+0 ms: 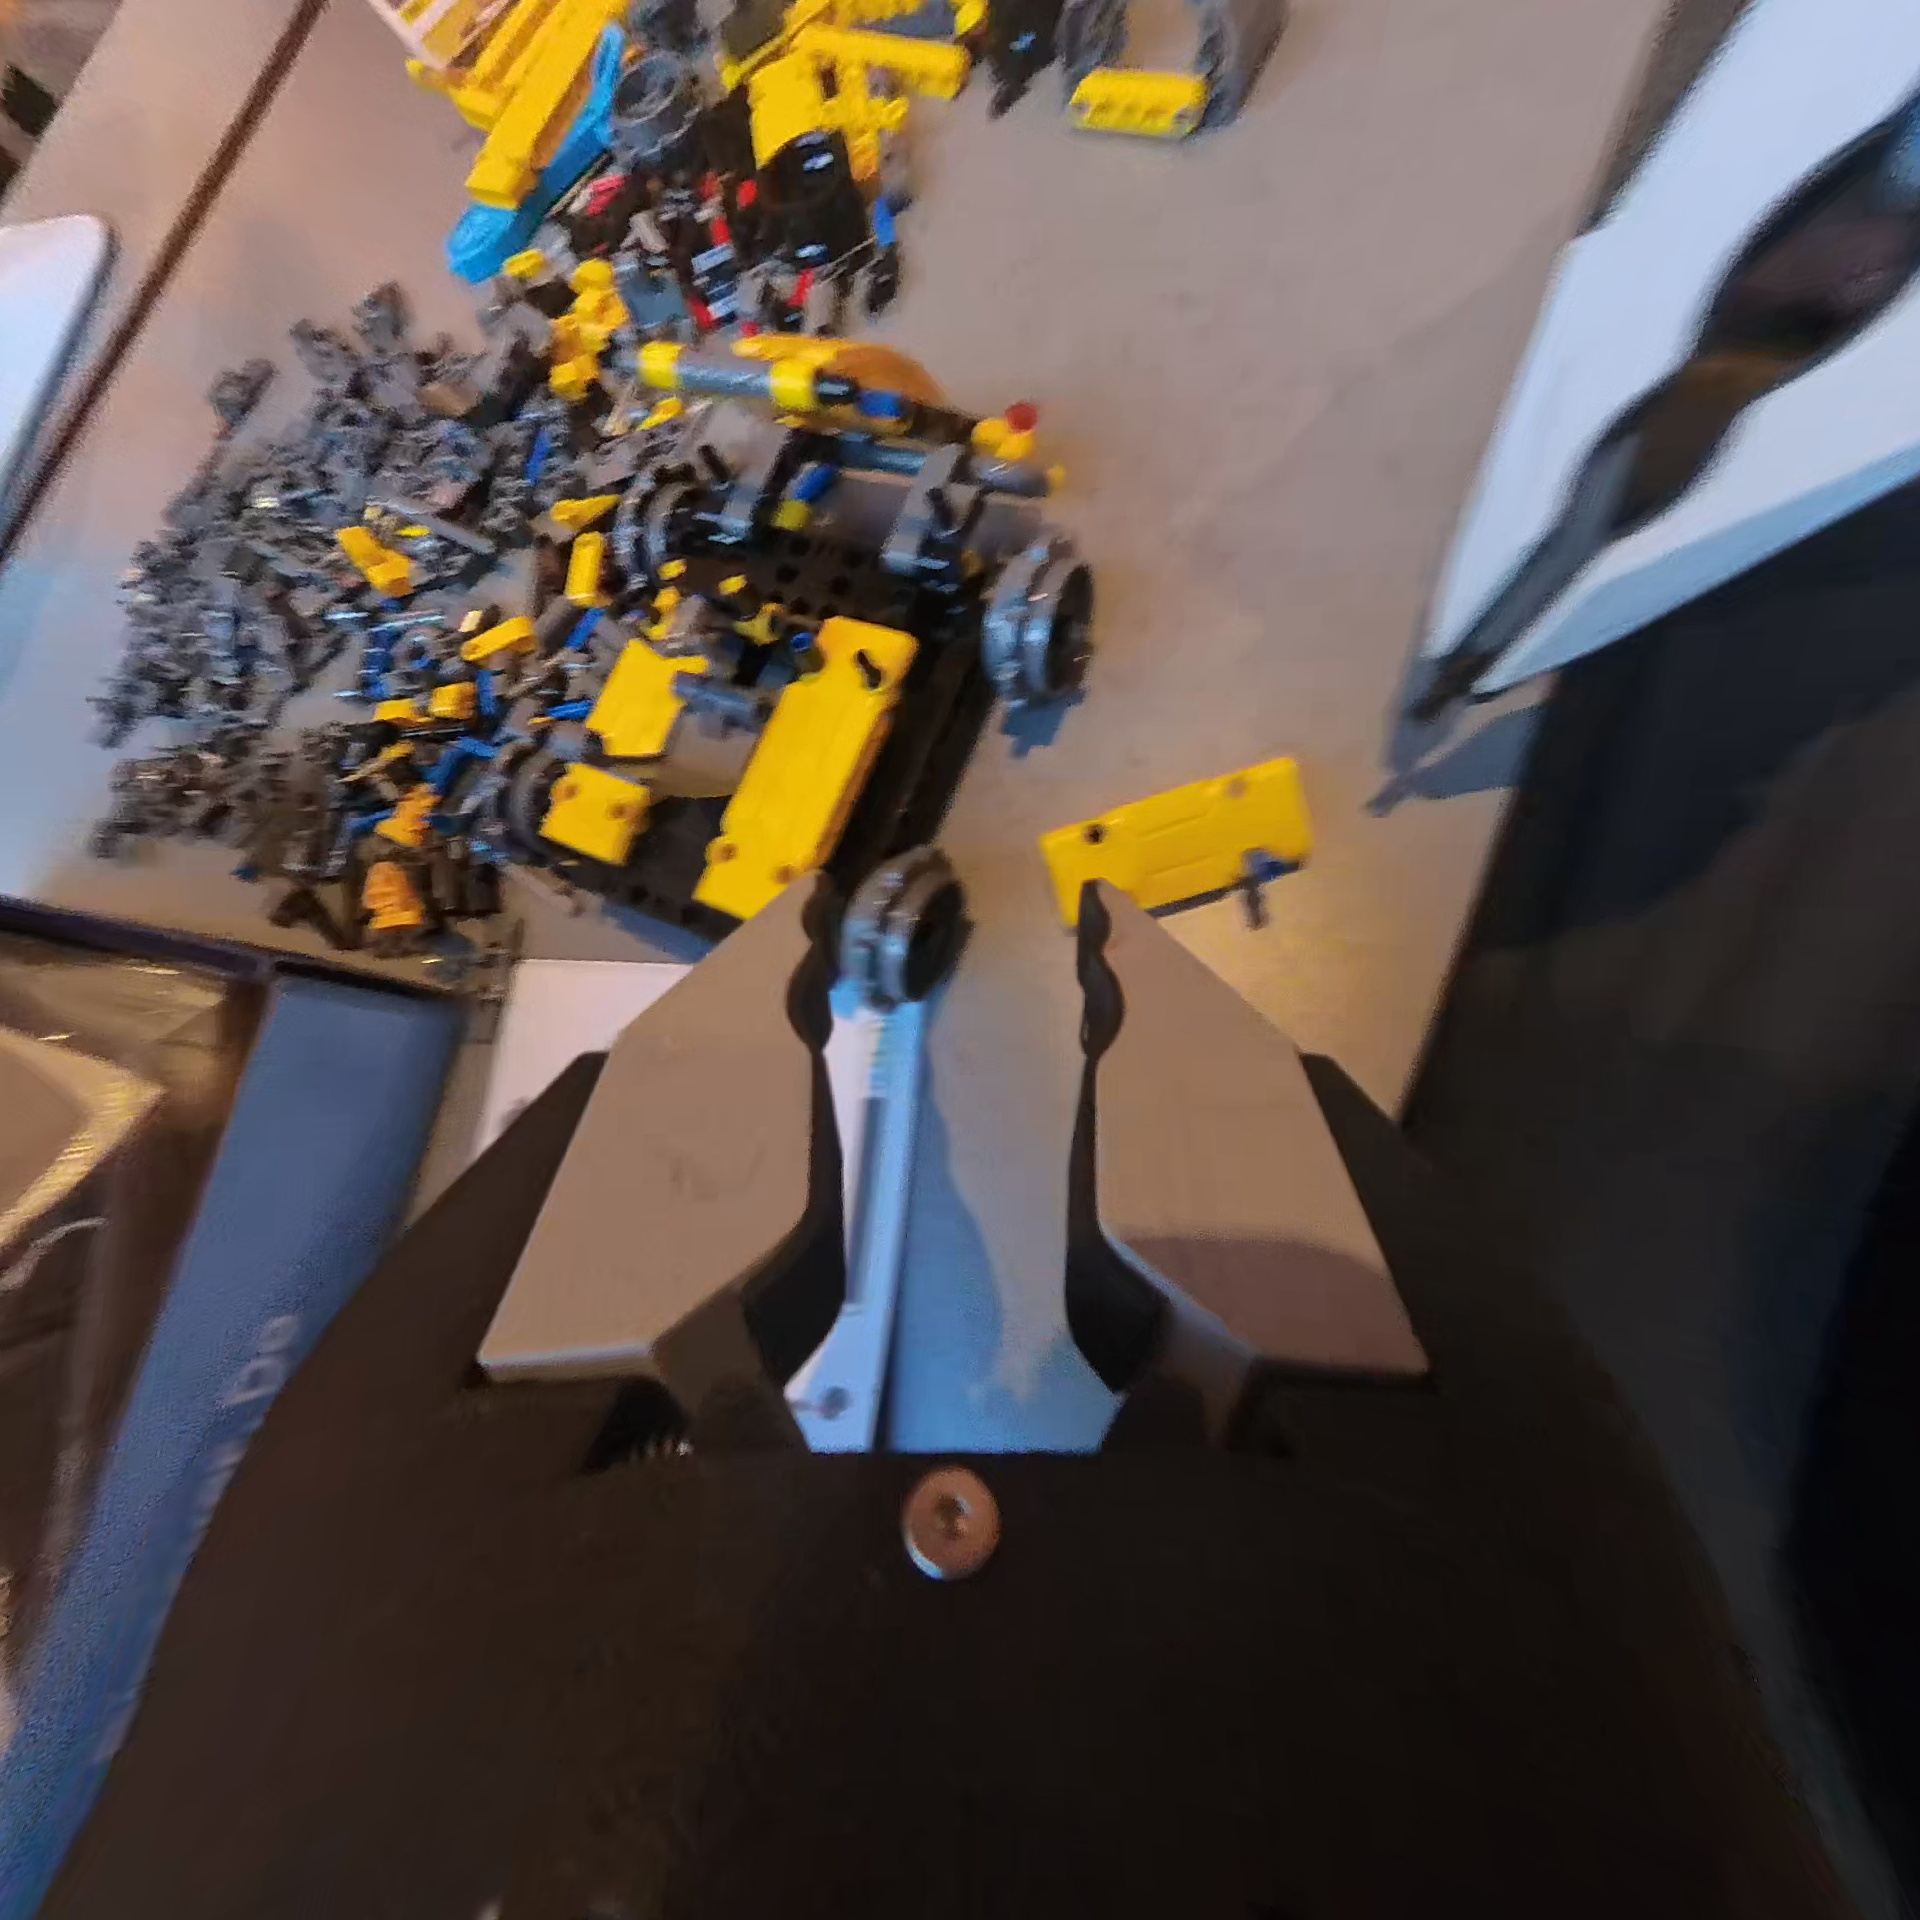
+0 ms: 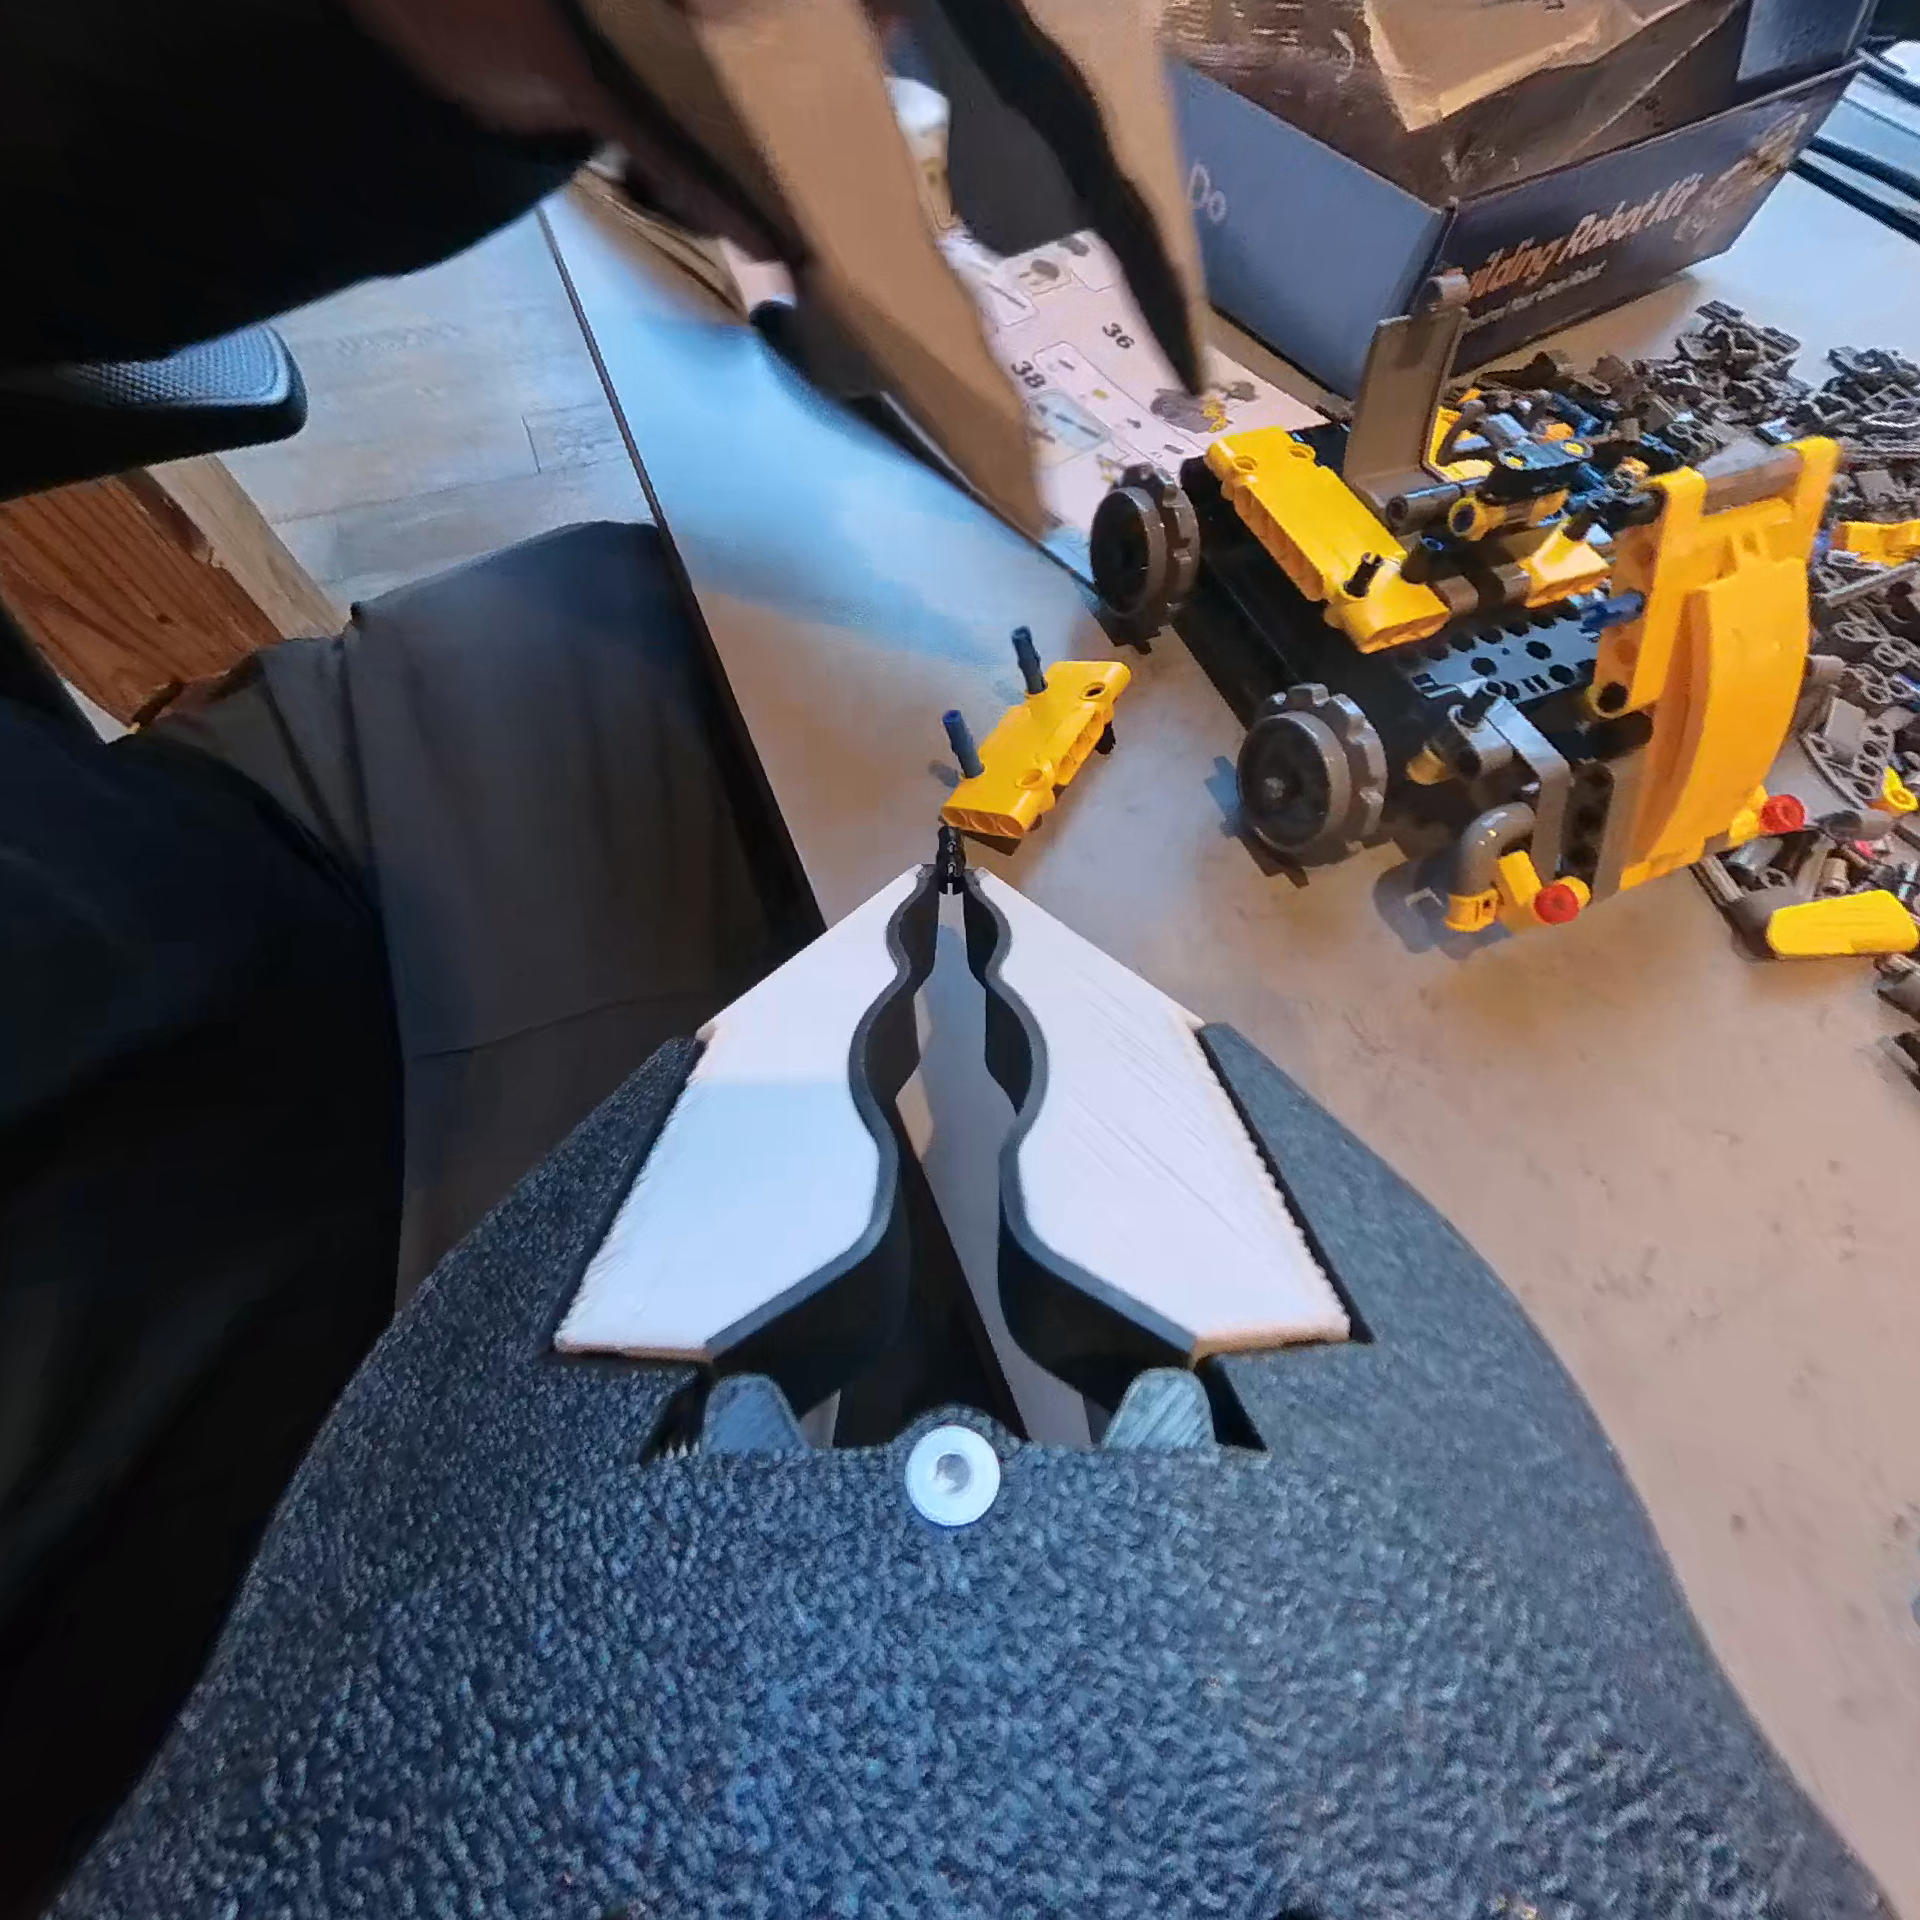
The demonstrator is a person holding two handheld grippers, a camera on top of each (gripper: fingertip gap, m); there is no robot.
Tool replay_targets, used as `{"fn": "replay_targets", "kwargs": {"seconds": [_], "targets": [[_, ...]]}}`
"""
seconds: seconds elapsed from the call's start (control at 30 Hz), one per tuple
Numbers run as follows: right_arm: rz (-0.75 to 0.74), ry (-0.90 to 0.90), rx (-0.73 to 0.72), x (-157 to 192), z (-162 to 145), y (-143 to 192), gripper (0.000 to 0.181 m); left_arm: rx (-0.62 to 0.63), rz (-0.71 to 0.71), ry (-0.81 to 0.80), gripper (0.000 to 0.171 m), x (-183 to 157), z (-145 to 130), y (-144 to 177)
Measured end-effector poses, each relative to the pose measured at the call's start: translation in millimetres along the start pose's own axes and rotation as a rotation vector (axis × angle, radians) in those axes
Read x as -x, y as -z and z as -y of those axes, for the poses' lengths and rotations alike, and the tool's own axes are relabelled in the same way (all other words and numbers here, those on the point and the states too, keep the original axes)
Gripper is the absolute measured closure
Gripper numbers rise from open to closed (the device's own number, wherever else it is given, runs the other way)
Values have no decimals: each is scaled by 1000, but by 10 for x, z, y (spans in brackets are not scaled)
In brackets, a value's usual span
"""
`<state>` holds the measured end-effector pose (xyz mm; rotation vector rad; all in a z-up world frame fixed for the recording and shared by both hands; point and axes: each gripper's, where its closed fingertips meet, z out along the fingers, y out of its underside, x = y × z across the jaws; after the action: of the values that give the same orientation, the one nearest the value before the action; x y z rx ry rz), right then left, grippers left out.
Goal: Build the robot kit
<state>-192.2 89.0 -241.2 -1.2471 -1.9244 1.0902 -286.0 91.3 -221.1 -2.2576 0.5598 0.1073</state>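
A half-built yellow and black toy vehicle [image 1: 779, 644] with grey wheels stands on the table; it also shows in the right wrist view [image 2: 1455, 665]. My left gripper [image 1: 951, 914] is open, its tips either side of the vehicle's near grey wheel [image 1: 904, 935], which sits close to the left finger. Whether it touches is unclear. My right gripper [image 2: 949, 878] is shut on a small black pin [image 2: 949, 857], just short of a loose yellow panel [image 2: 1039, 758] with blue pins. The panel also shows in the left wrist view [image 1: 1179, 836]. The left gripper [image 2: 935, 260] appears blurred at the top.
A pile of grey, blue and yellow parts [image 1: 291, 582] lies left of the vehicle, with more built pieces [image 1: 727, 135] behind. A dark kit box [image 2: 1507, 156] and an open instruction booklet [image 2: 1091, 384] lie nearby. The table edge [image 2: 665, 520] and a person's dark clothing [image 2: 156, 1039] are left.
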Motion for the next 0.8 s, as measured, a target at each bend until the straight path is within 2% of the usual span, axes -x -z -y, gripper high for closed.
{"fn": "replay_targets", "kwargs": {"seconds": [0.1,0.23,0.43,0.53,0.63,0.7,0.8], "targets": [[0,-9,-2,-31,-8,13,177,-15,-111,97,114,-302,43,-36],[-1,-6,5,-27,-17,16,177,31,-165,205,99,-449,20,-239],[-15,-17,21,-43,-37,30,177,145,-145,156,112,-566,-92,-409],[-23,-59,48,-90,-79,12,177,132,-158,159,112,-565,-97,-417],[-39,-105,109,-142,-166,-17,177,75,-202,137,112,-632,-91,-380],[-54,-92,151,-148,-204,-57,177,-24,-260,138,112,-732,-19,-324],[-25,-54,153,-36,-126,-124,177,-116,-289,119,112,-789,35,-267]]}}
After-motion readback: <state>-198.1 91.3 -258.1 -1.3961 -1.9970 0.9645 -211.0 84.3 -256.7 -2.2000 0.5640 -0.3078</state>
